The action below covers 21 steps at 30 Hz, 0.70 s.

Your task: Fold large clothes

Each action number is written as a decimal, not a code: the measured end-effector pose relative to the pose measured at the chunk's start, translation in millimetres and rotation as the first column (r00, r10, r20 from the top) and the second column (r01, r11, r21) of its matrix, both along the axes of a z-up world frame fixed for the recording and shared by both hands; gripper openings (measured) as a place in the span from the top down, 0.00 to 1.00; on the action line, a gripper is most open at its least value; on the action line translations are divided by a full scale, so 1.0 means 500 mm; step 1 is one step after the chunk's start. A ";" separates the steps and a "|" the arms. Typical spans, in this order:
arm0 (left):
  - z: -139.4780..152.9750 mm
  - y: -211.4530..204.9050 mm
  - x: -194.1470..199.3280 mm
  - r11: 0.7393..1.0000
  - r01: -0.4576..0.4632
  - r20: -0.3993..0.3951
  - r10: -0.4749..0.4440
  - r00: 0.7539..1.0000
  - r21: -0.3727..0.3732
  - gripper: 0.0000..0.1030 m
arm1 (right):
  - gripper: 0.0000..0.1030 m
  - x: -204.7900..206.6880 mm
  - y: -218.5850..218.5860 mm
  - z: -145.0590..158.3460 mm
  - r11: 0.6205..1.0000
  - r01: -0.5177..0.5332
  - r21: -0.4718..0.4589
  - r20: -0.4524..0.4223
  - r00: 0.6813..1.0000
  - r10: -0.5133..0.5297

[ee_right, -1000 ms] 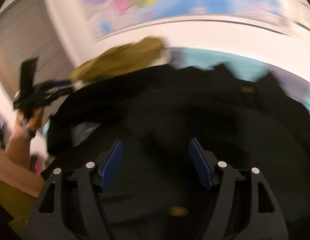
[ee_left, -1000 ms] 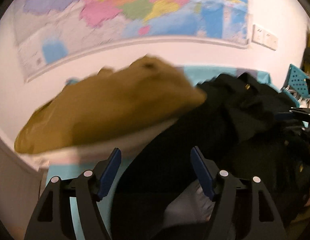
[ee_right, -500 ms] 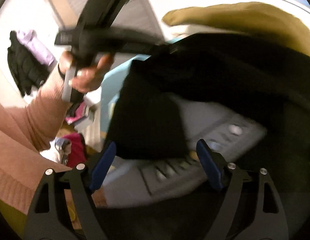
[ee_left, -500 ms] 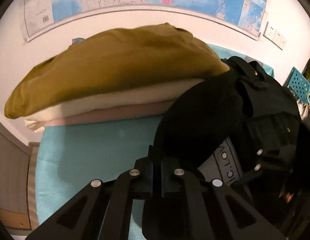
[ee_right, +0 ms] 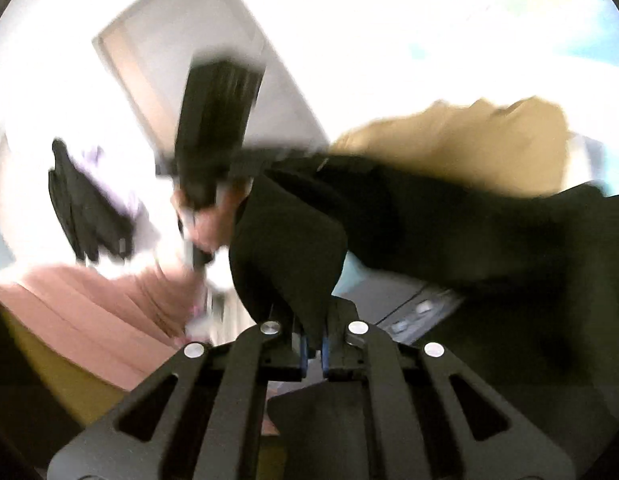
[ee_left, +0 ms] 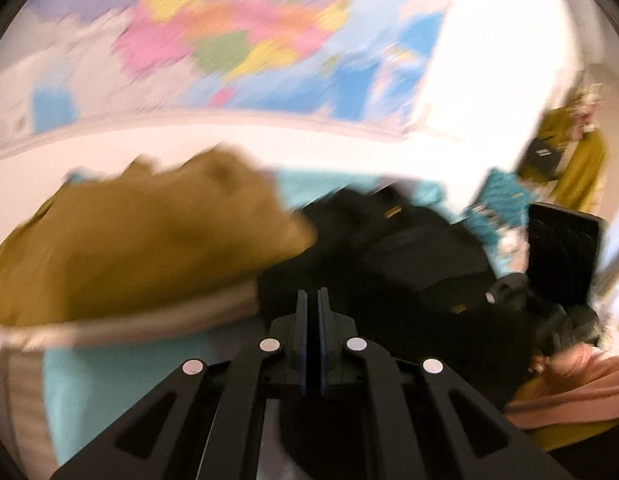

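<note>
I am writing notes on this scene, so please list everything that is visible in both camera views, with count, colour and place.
black coat: one, black, on the teal table, partly lifted, a corner pinched in the right gripper
folded stack: one; mustard on top, a pale layer below; on the table left of the coat
table: one, teal top
map: one, many colours, on the wall behind, blurred
dark clothes: some, black and lilac, in the background of the right view
left gripper: black with blue pads, shut, at the coat's edge
right gripper: black with blue pads, shut on the coat
sleeve: pink, on the person's arm
</note>
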<state>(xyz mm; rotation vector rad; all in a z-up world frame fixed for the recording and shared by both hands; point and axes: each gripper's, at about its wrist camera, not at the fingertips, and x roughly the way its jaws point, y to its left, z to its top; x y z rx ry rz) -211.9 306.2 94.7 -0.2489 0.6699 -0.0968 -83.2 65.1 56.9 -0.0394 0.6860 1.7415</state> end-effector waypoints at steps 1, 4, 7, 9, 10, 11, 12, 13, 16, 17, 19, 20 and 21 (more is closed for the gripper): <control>0.020 -0.016 0.015 0.999 0.033 0.029 -0.033 0.999 -0.023 0.97 | 0.96 0.019 -0.035 0.016 0.999 0.040 0.028 -0.012 0.999 -0.040; 0.062 -0.071 0.076 0.989 0.125 0.098 -0.118 0.988 -0.075 0.94 | 0.96 0.077 -0.167 0.059 0.972 0.220 0.083 -0.024 0.976 -0.218; 0.070 -0.129 0.140 0.989 0.143 0.140 -0.137 0.981 -0.031 0.80 | 0.96 0.139 -0.292 0.052 0.910 0.409 0.064 -0.064 0.912 -0.406; 0.050 -0.144 0.189 0.984 0.170 0.121 -0.163 0.979 -0.057 0.73 | 0.96 0.184 -0.364 0.017 0.854 0.520 0.008 -0.118 0.848 -0.516; 0.034 -0.148 0.210 0.983 0.172 0.097 -0.166 0.981 -0.065 0.73 | 0.95 0.191 -0.388 -0.005 0.832 0.554 -0.014 -0.139 0.823 -0.550; 0.017 -0.151 0.228 0.987 0.155 0.071 -0.151 0.986 -0.051 0.73 | 0.95 0.213 -0.413 -0.030 0.810 0.585 -0.045 -0.177 0.793 -0.582; -0.008 -0.154 0.251 0.992 0.123 0.030 -0.122 0.992 -0.019 0.73 | 0.95 0.233 -0.432 -0.058 0.796 0.600 -0.079 -0.212 0.770 -0.602; -0.032 -0.153 0.268 0.994 0.109 -0.009 -0.109 0.994 -0.009 0.73 | 0.93 0.258 -0.456 -0.098 0.761 0.634 -0.135 -0.237 0.725 -0.646; -0.106 -0.151 0.309 0.997 0.054 -0.116 -0.048 0.992 0.052 0.73 | 0.85 0.293 -0.475 -0.179 0.677 0.687 -0.262 -0.241 0.633 -0.736; -0.128 -0.153 0.320 0.996 0.053 -0.149 -0.042 0.988 0.070 0.73 | 0.75 0.294 -0.483 -0.200 0.644 0.705 -0.296 -0.245 0.596 -0.765; -0.173 -0.163 0.338 0.994 0.063 -0.220 -0.042 0.975 0.091 0.72 | 0.35 0.298 -0.502 -0.209 0.619 0.728 -0.296 -0.242 0.569 -0.786; -0.182 -0.170 0.338 0.990 0.069 -0.231 -0.039 0.972 0.122 0.70 | 0.35 0.305 -0.513 -0.208 0.619 0.733 -0.281 -0.239 0.571 -0.785; -0.191 -0.178 0.339 0.983 0.065 -0.236 -0.023 0.972 0.170 0.66 | 0.34 0.294 -0.515 -0.199 0.627 0.736 -0.258 -0.228 0.584 -0.779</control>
